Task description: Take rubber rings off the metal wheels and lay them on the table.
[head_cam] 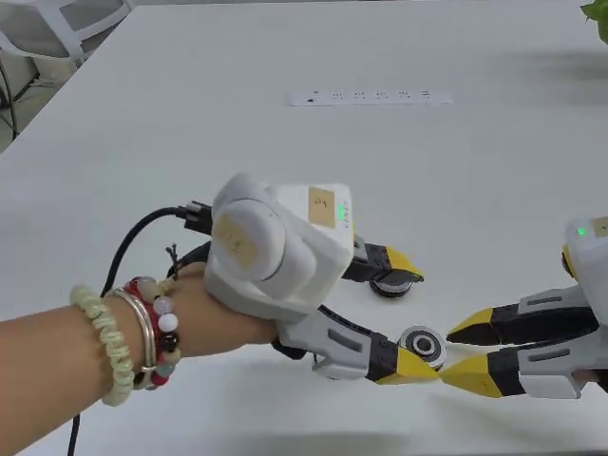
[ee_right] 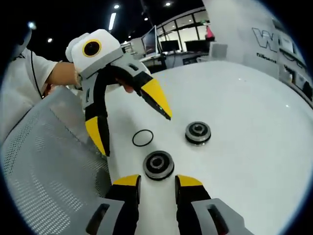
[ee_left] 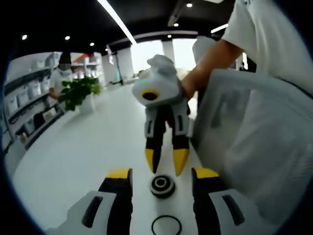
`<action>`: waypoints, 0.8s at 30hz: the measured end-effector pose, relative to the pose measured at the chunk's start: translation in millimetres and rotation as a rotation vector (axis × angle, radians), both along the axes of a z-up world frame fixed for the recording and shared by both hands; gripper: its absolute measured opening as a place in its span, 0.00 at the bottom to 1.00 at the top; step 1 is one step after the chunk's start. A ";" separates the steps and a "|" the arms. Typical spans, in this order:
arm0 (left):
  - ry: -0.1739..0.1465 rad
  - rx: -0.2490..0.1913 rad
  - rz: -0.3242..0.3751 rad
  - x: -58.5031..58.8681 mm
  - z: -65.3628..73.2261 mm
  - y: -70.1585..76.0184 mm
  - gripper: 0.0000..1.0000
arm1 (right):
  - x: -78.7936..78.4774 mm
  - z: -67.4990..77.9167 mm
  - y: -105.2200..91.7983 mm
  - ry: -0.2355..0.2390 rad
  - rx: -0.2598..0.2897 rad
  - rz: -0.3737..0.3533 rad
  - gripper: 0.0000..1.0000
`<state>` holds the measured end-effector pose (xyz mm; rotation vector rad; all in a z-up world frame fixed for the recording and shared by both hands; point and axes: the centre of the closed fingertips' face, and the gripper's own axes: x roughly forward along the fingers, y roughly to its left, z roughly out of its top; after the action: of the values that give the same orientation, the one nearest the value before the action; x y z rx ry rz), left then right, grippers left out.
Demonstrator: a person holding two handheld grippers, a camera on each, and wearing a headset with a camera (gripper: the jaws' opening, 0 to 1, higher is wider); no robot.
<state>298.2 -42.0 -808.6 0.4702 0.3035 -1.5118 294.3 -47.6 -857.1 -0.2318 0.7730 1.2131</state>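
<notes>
A metal wheel (head_cam: 421, 344) with a dark rubber ring around it lies flat on the white table (head_cam: 285, 152). It sits between the wide-apart jaws of my open left gripper (head_cam: 408, 316), which touches nothing. My right gripper (head_cam: 467, 350) faces it from the right, open, its yellow tips just short of the wheel. In the left gripper view the wheel (ee_left: 162, 186) lies ahead of my left gripper (ee_left: 162, 175), and a loose black ring (ee_left: 166, 225) lies closer in. A second wheel (ee_right: 198, 132) and the loose ring (ee_right: 143, 137) lie beyond the near wheel (ee_right: 158, 165).
A white power strip (head_cam: 370, 97) lies at the far middle of the table. A mesh chair (ee_right: 44, 161) stands by the table's near edge. A potted plant (ee_left: 78, 93) stands at the far end, with a person by shelves behind it.
</notes>
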 end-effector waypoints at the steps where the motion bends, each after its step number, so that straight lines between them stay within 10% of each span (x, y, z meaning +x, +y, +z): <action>1: 0.006 0.004 0.002 1.1 -3.3 -0.8 0.46 | 0.2 -0.1 0.2 -0.001 0.002 0.001 0.25; 24: 0.075 0.073 0.047 6.1 -37.1 -9.7 0.19 | 2.5 -7.8 2.3 -0.017 -0.002 0.006 0.20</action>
<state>304.2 -51.7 -845.7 0.4612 0.4269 -1.4784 296.8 -45.3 -864.9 -0.2459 0.7593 1.2152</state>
